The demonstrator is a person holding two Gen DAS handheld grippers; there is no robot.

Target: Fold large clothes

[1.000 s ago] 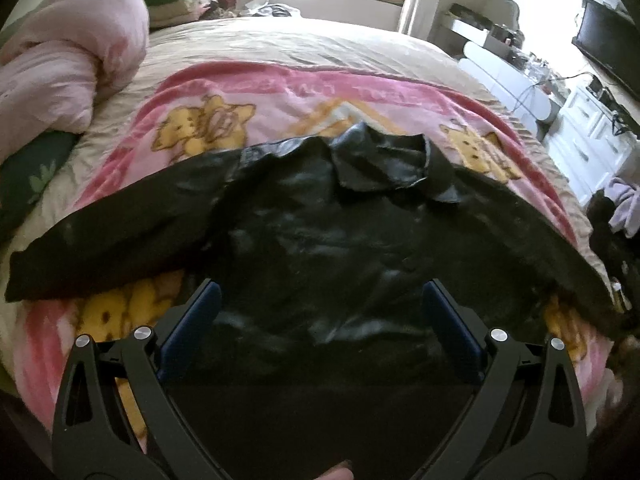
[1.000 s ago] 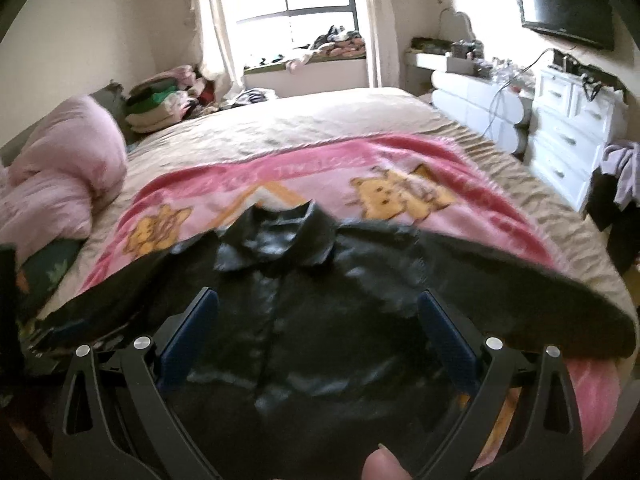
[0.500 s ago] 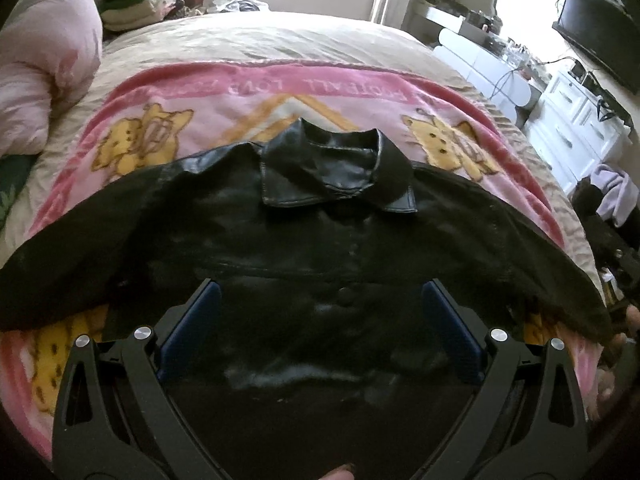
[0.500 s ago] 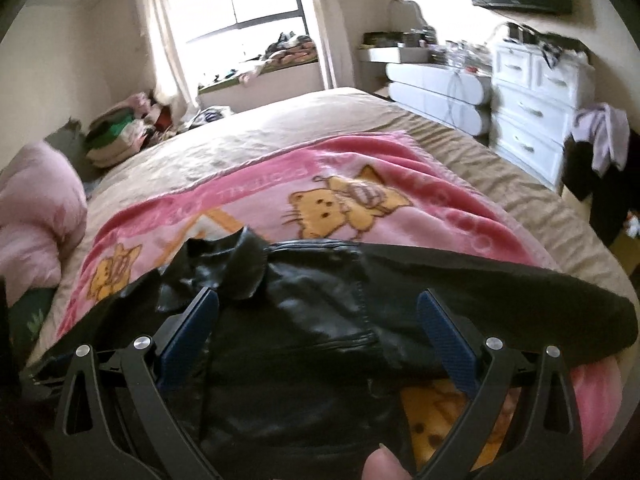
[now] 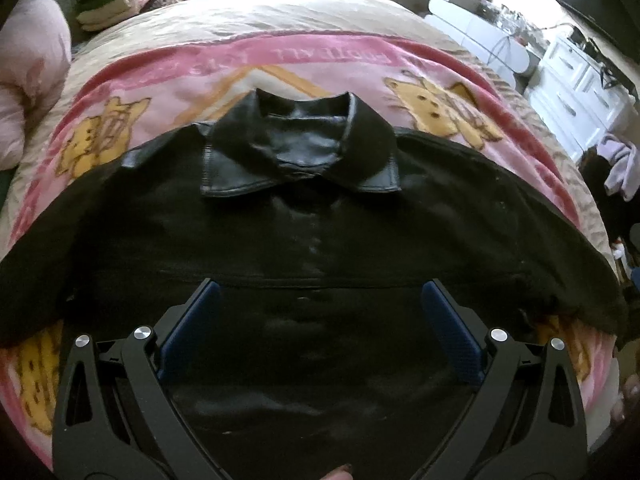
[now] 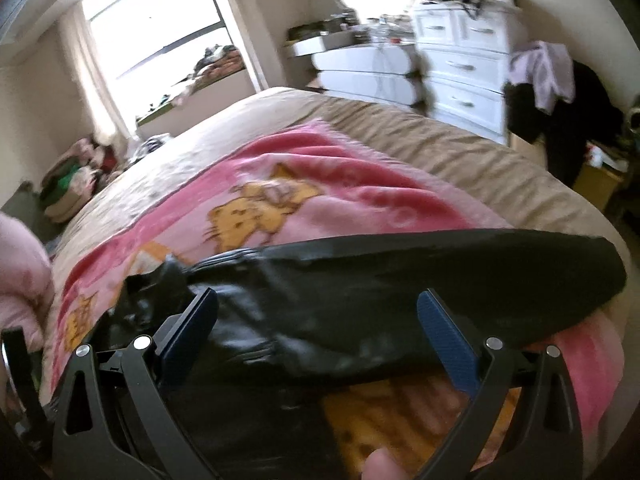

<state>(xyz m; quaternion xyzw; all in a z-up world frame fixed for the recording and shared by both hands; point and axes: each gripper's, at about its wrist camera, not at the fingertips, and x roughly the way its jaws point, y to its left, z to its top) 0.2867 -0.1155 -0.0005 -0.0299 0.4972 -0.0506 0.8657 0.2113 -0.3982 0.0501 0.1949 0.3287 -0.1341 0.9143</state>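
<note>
Black leather jacket lies flat, front up, collar toward the far side of the bed, both sleeves spread out toward the bed's side edges. It sits on a pink cartoon blanket over a tan bedspread.

Left gripper hangs over the jacket's chest, fingers spread wide, nothing between them. Right gripper sits over the shoulder and right sleeve, also wide open and empty. Neither touches the leather as far as I can tell.

Step in hand, my read: first fold, sleeve in. Grab the sleeve near the cuff, not mid-arm, lift just clear of the blanket, lay it straight across the chest. Leather is stiff and slick, so pinch a full edge and don't drag, or the blanket bunches.

View differences: left wrist gives the whole jacket, collar and front placket, symmetry check. Right wrist shows the sleeve end running toward the bed's right edge and the white dresser beyond, but it's motion-blurred and the collar is mostly lost.
</note>
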